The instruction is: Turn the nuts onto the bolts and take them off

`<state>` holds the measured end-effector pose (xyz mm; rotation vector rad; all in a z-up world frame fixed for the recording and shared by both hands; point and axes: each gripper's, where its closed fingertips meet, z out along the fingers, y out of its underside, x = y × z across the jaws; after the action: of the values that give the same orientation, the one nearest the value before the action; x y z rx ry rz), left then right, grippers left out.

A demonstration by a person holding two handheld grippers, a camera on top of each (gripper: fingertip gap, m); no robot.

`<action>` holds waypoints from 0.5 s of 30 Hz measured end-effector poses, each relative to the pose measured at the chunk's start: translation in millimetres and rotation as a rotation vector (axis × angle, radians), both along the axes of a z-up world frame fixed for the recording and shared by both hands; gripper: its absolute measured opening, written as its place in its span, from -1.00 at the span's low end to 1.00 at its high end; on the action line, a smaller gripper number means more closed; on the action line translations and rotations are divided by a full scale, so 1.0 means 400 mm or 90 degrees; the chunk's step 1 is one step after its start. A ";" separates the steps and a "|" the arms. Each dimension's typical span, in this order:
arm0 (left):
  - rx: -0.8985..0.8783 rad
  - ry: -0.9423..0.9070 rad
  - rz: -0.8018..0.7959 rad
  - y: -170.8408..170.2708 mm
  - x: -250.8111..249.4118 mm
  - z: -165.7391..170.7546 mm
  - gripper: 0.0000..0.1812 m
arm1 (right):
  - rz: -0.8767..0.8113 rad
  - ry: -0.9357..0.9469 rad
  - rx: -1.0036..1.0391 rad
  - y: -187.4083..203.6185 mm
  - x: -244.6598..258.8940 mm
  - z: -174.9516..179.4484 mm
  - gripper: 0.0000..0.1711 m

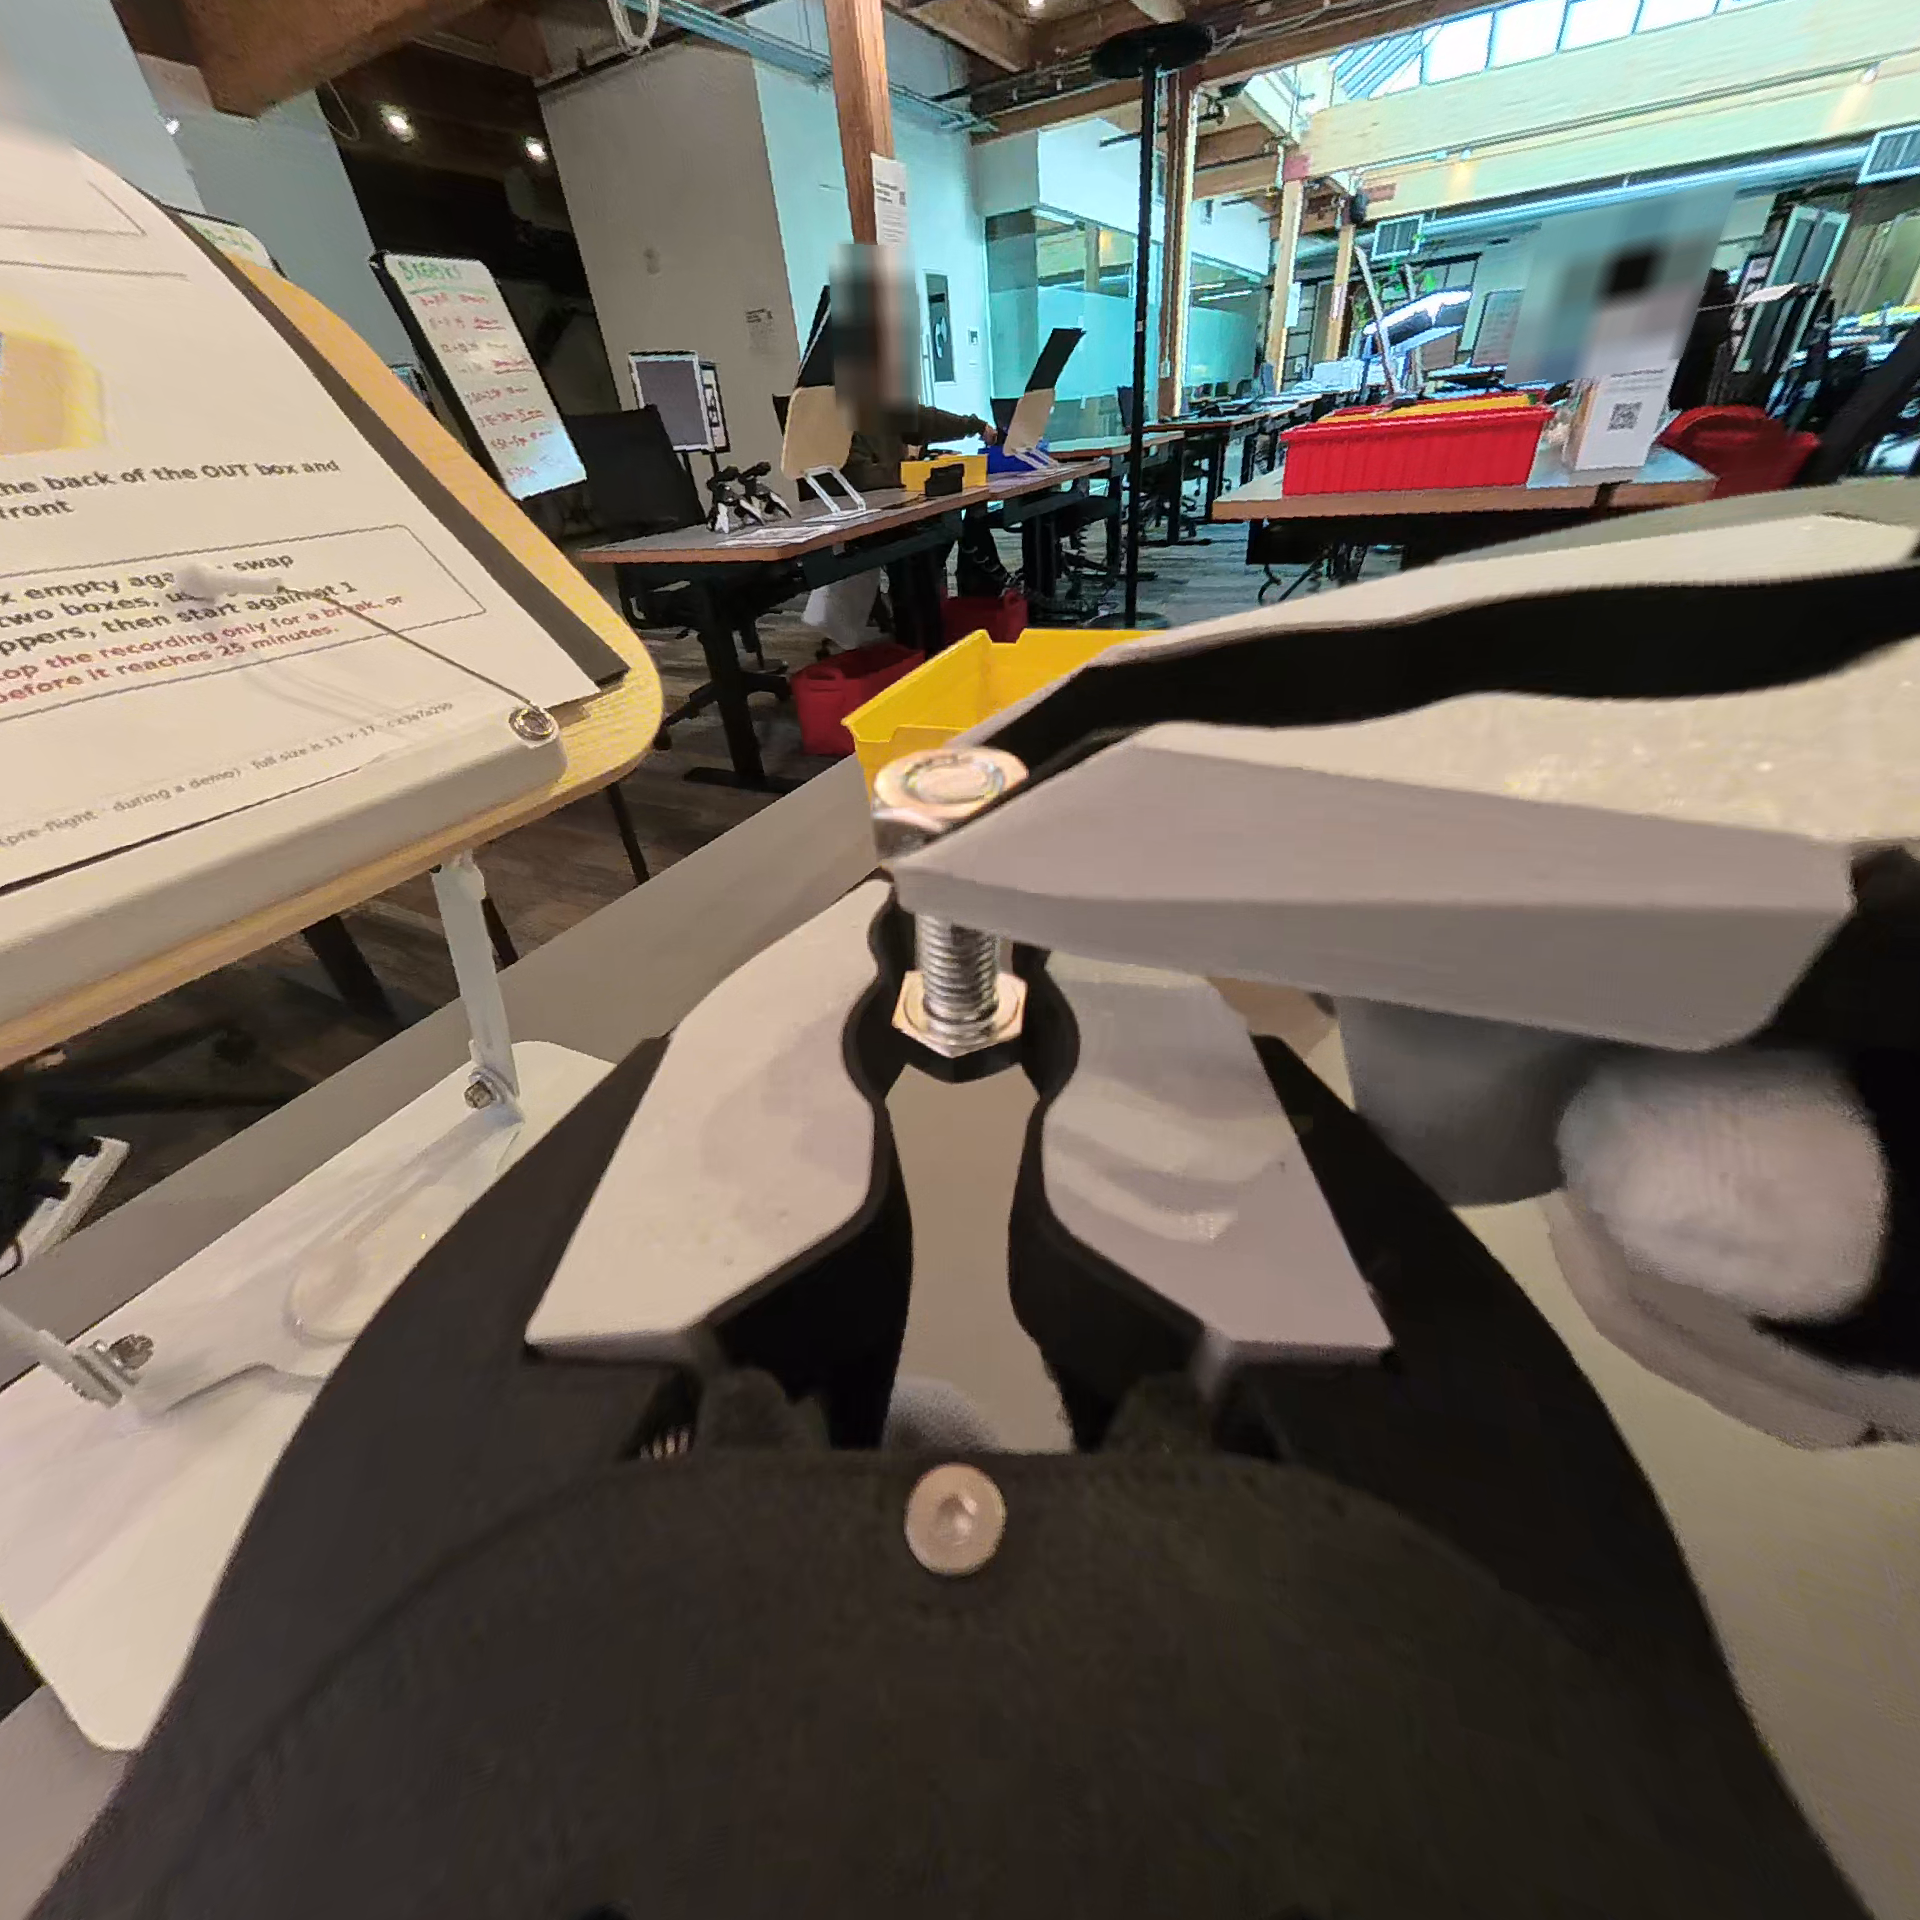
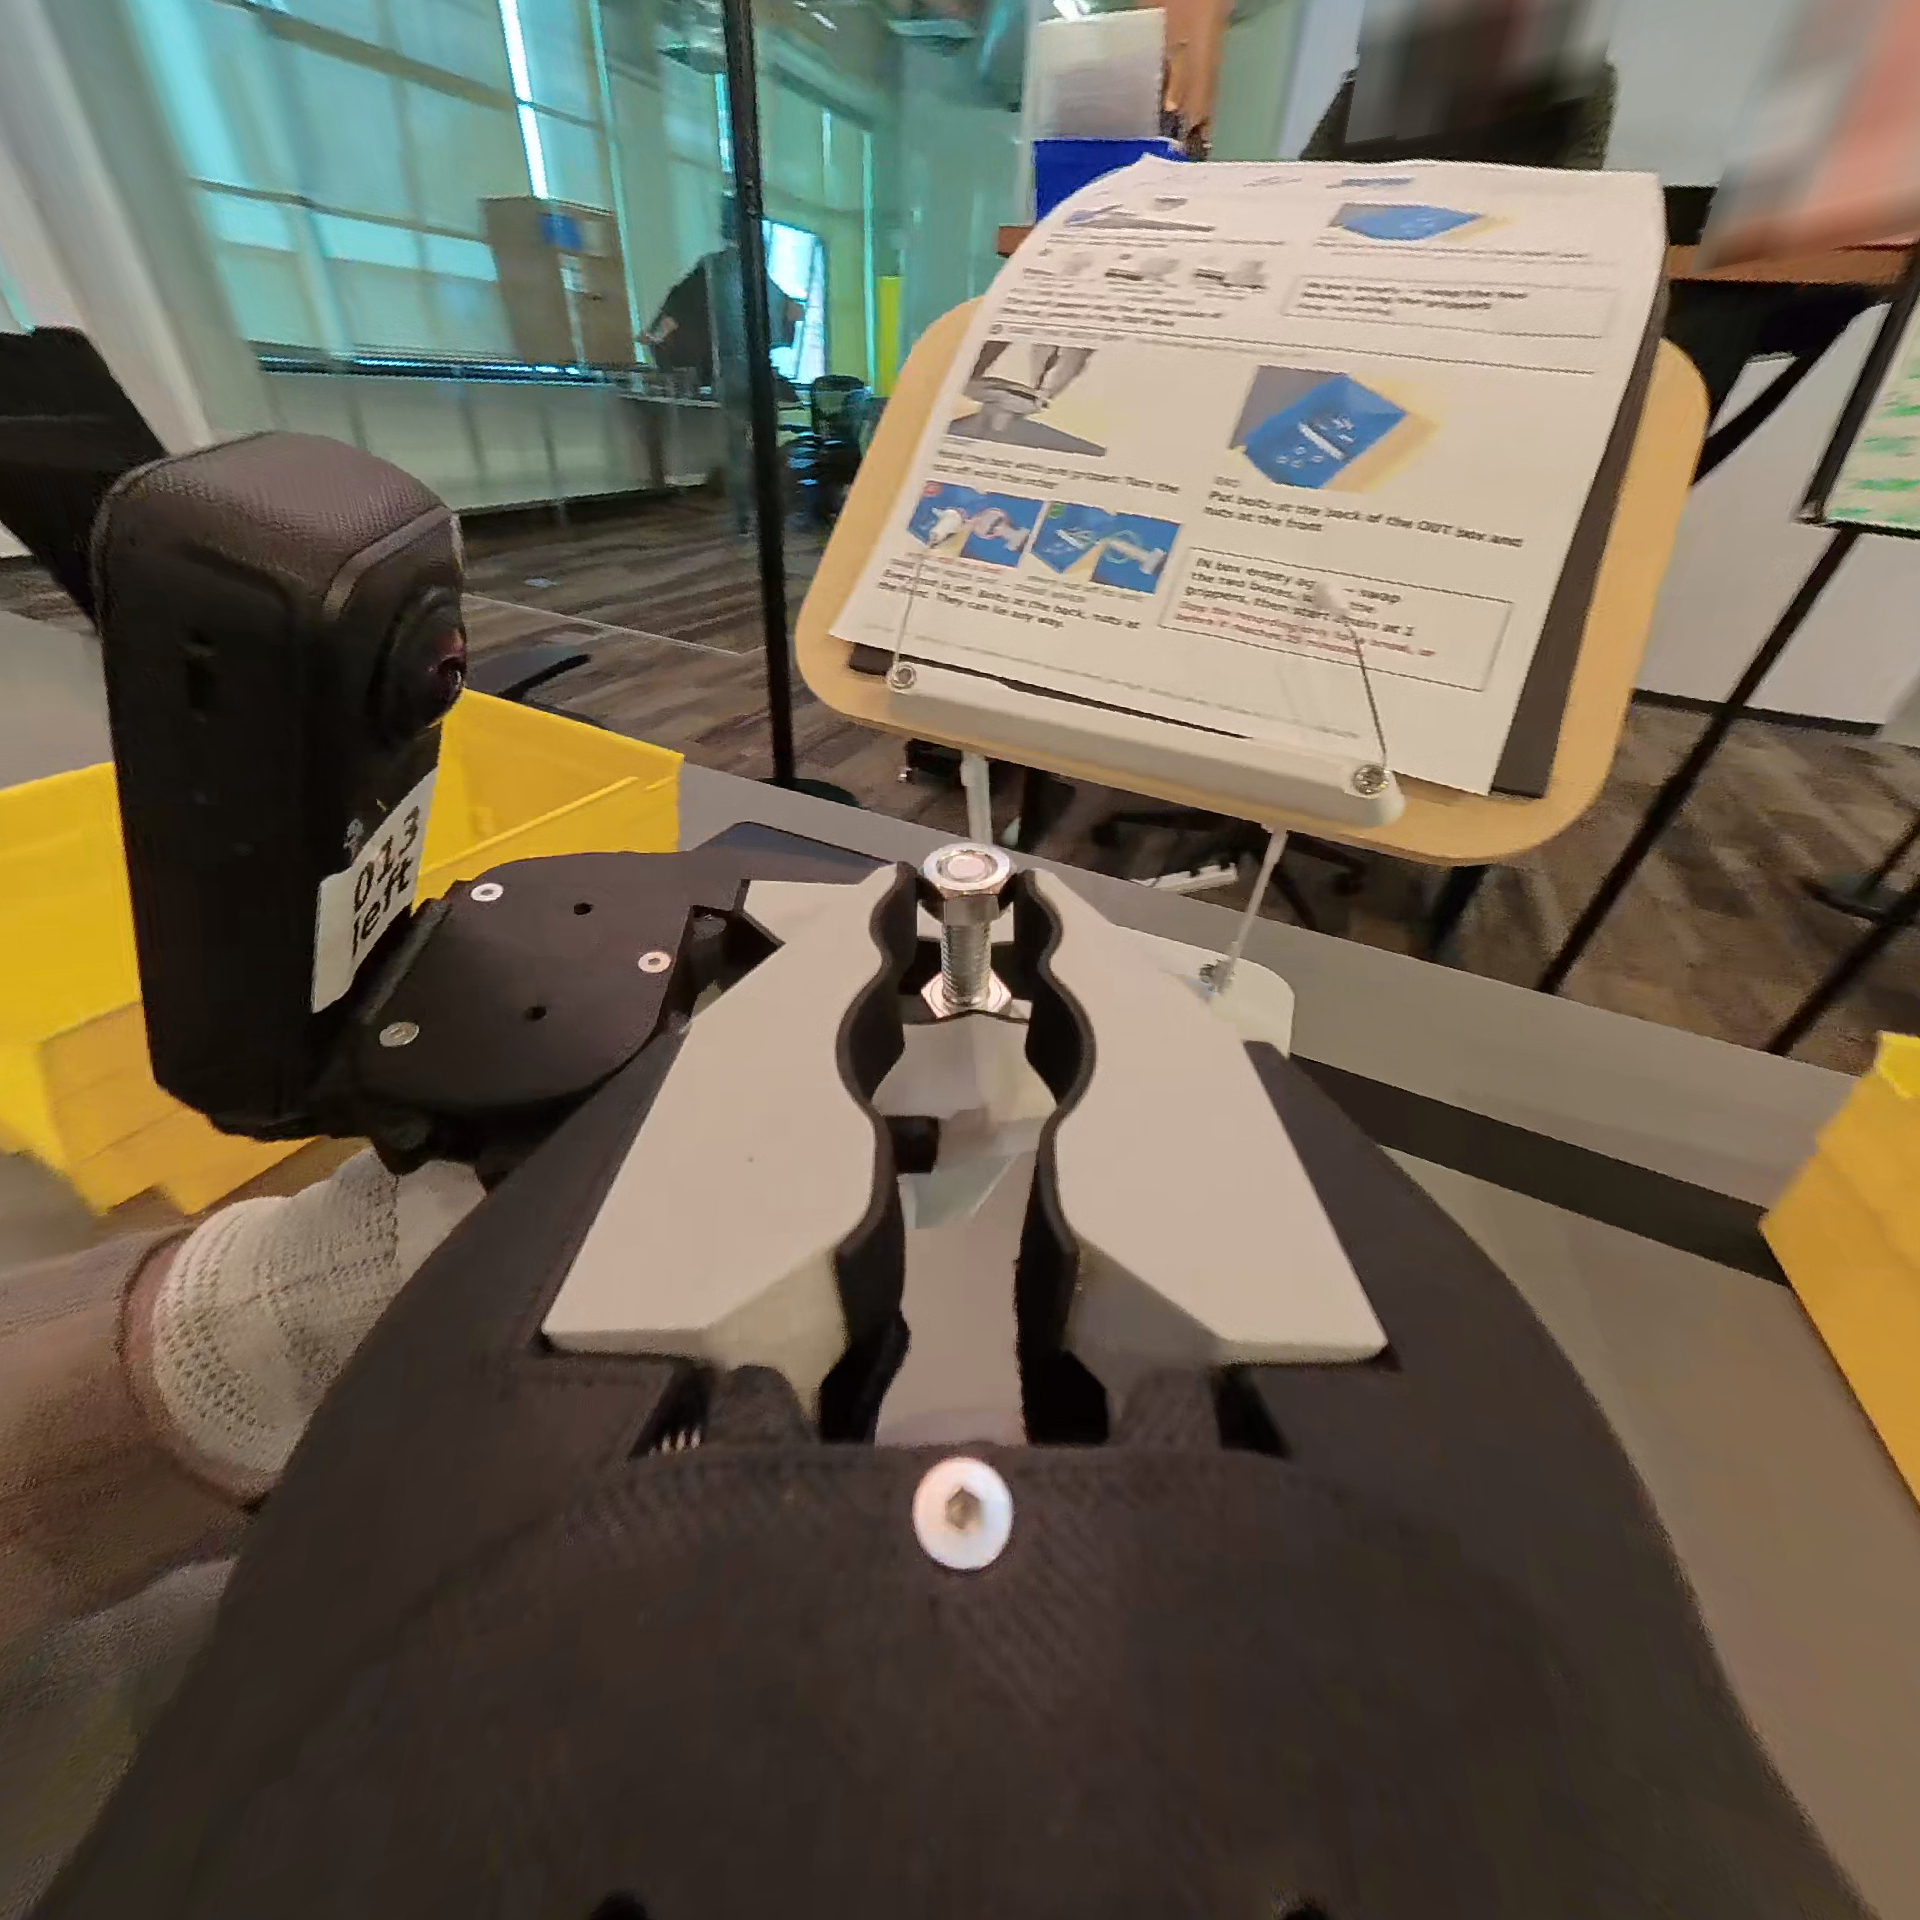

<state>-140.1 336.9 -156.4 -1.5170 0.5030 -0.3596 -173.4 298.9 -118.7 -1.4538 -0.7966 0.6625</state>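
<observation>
A silver bolt [image 1: 954, 951] stands upright, head up, with a hex nut [image 1: 961, 1023] low on its thread. My left gripper [image 1: 961, 997] is shut on the nut, its black pads hugging the nut's sides. My right gripper [image 2: 961, 894] is shut on the bolt's hex head [image 2: 961, 871]; the nut [image 2: 966, 997] shows below it between the fingers. In the left wrist view the right gripper's grey finger [image 1: 1351, 852] reaches in from the right and covers part of the bolt head [image 1: 940, 790]. The left gripper's body and camera [image 2: 281, 748] sit at the left in the right wrist view.
A paper instruction sheet on a tilted wooden stand [image 2: 1247, 520] rises just beyond the bolt; it also shows at the left [image 1: 260, 623]. Yellow bins lie to the left [image 2: 551, 769], right [image 2: 1860, 1226] and behind [image 1: 966, 686]. A gloved hand [image 2: 260, 1320] holds the left gripper.
</observation>
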 end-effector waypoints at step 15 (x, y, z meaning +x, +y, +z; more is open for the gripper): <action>-0.003 -0.028 -0.116 -0.046 0.035 0.037 -0.79 | 0.426 -0.080 0.066 -0.079 0.045 0.086 -0.57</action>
<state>-126.3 318.5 -141.8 -1.4681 0.6087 -0.5349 -155.3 267.2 -84.4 -1.1307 -1.4188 1.0145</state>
